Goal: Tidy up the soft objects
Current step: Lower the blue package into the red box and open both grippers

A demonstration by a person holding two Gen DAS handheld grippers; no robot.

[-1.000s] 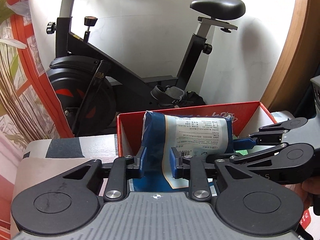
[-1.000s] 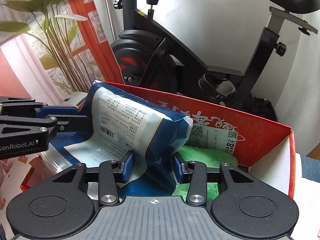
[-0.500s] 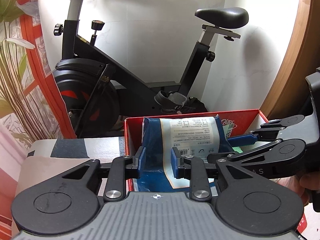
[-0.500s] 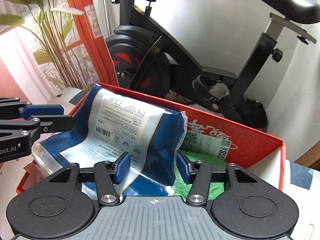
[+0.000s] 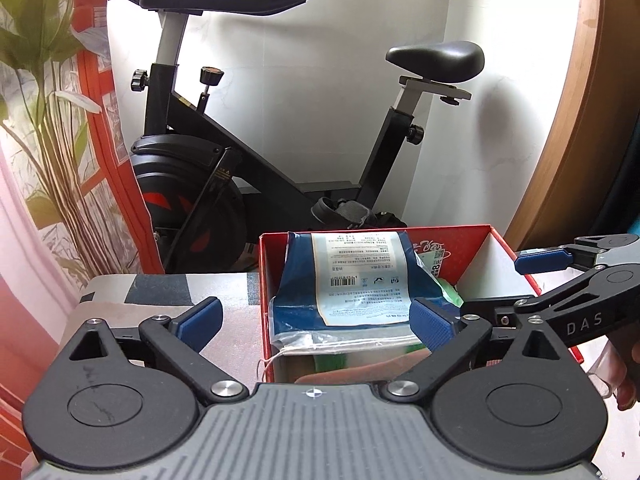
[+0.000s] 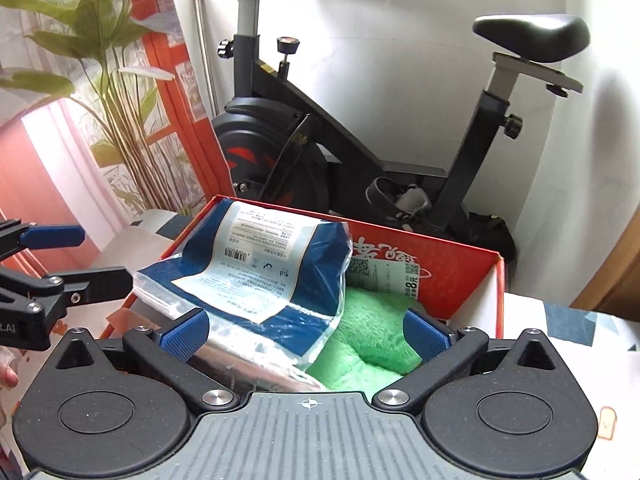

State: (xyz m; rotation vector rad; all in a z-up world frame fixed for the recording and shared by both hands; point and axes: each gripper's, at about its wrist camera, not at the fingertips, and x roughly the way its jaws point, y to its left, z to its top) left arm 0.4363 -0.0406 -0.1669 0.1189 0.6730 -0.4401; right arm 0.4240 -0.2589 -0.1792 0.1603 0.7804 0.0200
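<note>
Lying in the red box [image 5: 472, 236], the blue pack [image 5: 352, 280] is seen ahead of both grippers, propped at a tilt with its printed label facing up and its clear plastic end draped over the near edge of the box. The left gripper [image 5: 316, 320] is held just short of that near edge; its jaws are opening and stand spread wide, with 1 blue pad to the left of the box over the patterned tabletop [image 5: 168, 288] and the other at the right of the pack, neither pressing on it, so nothing is gripped. The right gripper [image 6: 306, 332] is likewise opening, its 2 pads set far apart, 1 beside the plastic end of the pack and 1 at the green plush [image 6: 372, 332], and no hold is kept on either. The plush is seen inside the box, right of the pack and partly beneath it. From the left camera, the right gripper is seen at the right side of the box, with fingers [image 5: 628, 364] of a hand behind it. From the right camera, the left gripper is seen at the left side of the box. Beyond the box, an exercise bike [image 5: 248, 184] is stood against a white wall, and a plant [image 6: 108, 80] is seen to the left.
</note>
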